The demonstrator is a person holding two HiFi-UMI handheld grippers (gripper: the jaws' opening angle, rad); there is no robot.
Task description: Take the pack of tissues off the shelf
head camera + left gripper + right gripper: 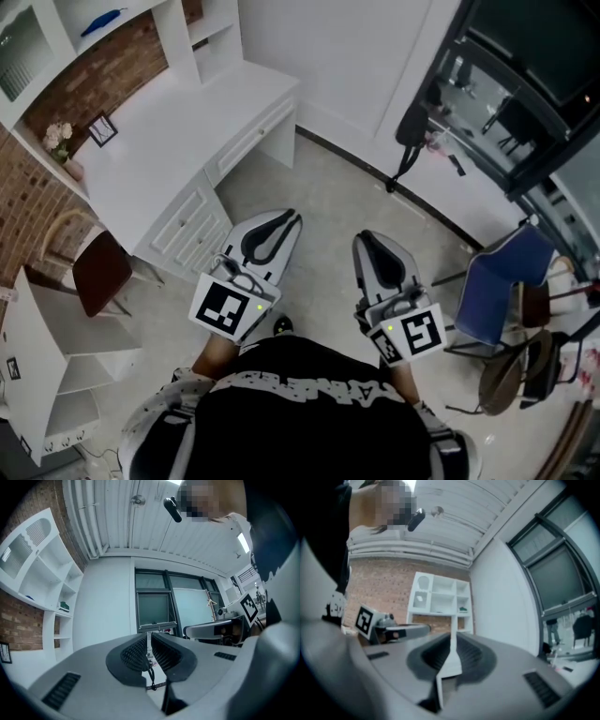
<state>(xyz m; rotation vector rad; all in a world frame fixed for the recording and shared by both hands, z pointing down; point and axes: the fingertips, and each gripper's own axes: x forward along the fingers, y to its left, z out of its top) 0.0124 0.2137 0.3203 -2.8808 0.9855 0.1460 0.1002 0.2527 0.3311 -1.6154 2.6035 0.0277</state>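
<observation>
I hold my left gripper (286, 220) and right gripper (367, 240) level, side by side before my chest, both closed and empty. The small green pack (462, 609) sits on the white shelf (436, 577), well ahead of them.

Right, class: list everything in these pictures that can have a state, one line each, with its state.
left gripper, shut, empty
right gripper, shut, empty
desk drawer, closed
desk cupboard doors, closed
picture frame, standing upright on the desk
brown chair, upright beside the desk
green item, lying in a shelf compartment, untouched
</observation>
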